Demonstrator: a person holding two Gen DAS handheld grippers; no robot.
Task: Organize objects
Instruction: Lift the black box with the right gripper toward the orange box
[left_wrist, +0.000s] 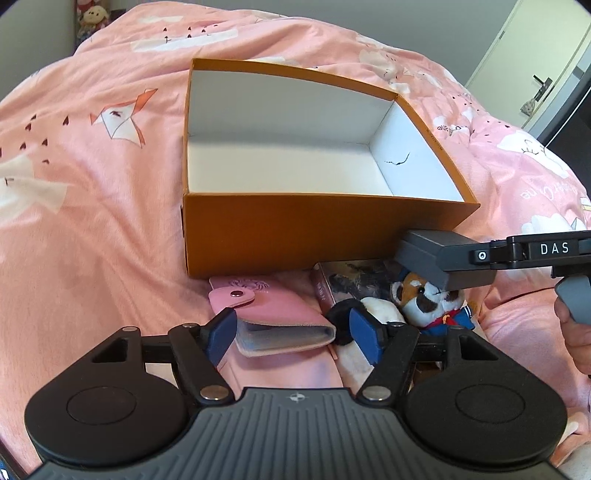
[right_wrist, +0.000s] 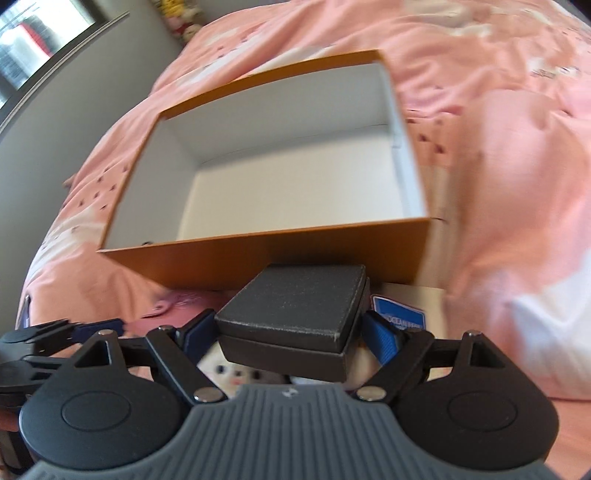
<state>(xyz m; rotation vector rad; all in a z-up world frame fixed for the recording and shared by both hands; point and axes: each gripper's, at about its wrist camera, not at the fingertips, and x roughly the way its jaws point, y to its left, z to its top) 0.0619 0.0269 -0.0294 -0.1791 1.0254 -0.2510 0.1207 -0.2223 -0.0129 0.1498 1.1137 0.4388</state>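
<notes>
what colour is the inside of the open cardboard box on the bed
White inside the orange cardboard box; clearest in the left wrist view.

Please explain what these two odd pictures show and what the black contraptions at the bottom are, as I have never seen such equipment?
A person holds a two-finger tool in each hand; a wide-angle camera on each looks along its fingers. One picture is from the left tool, one from the right tool. On a pink bedspread stands an empty orange box. Before it lie a pink pouch, plush toys and a book. The right tool grips a small black box; the left is open around the pouch, not gripping.
</notes>
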